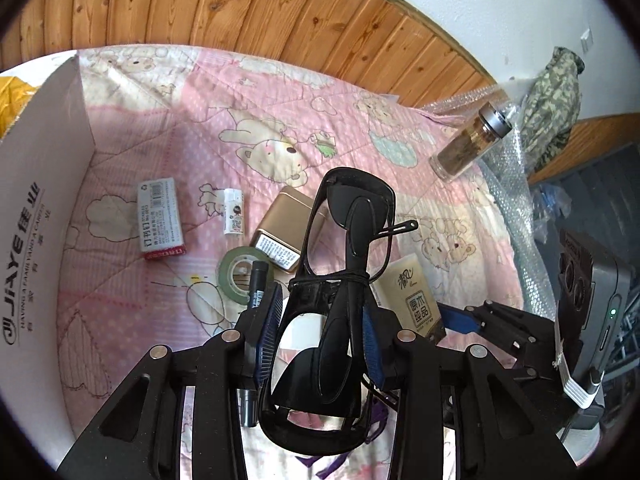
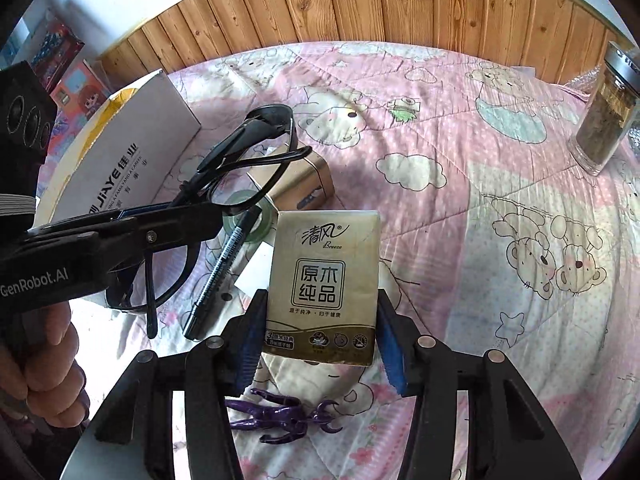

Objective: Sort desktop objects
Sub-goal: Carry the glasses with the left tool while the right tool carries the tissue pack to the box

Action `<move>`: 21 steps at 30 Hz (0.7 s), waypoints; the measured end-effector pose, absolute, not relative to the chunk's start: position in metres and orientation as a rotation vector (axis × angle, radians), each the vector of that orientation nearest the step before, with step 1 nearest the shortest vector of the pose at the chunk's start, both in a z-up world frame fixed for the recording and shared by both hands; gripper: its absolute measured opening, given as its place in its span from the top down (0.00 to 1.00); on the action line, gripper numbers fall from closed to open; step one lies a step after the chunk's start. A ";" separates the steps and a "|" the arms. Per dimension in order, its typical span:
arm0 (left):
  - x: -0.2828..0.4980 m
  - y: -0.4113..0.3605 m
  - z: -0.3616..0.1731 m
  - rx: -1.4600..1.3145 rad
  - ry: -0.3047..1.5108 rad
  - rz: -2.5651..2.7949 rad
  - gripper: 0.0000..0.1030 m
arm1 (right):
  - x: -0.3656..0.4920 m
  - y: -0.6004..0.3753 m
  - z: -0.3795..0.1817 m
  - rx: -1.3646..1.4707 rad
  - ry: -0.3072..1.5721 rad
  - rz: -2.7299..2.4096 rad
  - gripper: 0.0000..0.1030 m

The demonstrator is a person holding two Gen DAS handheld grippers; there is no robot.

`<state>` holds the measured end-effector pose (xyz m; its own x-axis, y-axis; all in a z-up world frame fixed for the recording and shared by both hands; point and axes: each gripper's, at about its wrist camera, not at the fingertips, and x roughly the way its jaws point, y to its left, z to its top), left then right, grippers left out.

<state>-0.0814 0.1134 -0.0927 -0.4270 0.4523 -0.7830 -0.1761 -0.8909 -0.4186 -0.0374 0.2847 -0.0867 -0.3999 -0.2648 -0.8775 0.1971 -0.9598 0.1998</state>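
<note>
A pink bear-print quilt (image 2: 460, 184) covers the bed, wood panelling (image 2: 360, 4) behind. The left tool (image 1: 320, 320) clamps black glasses (image 1: 344, 240); the right tool (image 2: 320, 336) grips a tissue pack (image 2: 324, 284), both lifted above the quilt.

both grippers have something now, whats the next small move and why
Probably carry the glasses, clamped in the left gripper, toward the white box beside them. The right gripper already grips the tissue pack, and both items look lifted off the quilt.
</note>
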 end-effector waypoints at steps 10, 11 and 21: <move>-0.058 0.085 -0.053 -1.349 -0.354 2.465 0.63 | -0.021 0.247 -0.077 1.409 -0.164 -2.420 0.50; -0.055 0.081 -0.049 -1.344 -0.349 2.483 0.63 | -0.020 0.243 -0.074 1.392 -0.164 -2.421 0.50; -0.024 0.044 -0.002 -1.356 -0.205 2.690 0.63 | -0.017 0.200 -0.045 1.288 -0.167 -2.397 0.49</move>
<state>-0.0243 0.0439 -0.0016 -0.5908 0.1694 -0.7888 -0.0480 -0.9834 -0.1752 -0.0170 0.2001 -0.0454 -0.4875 -0.4101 -0.7708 0.2989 -0.9079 0.2940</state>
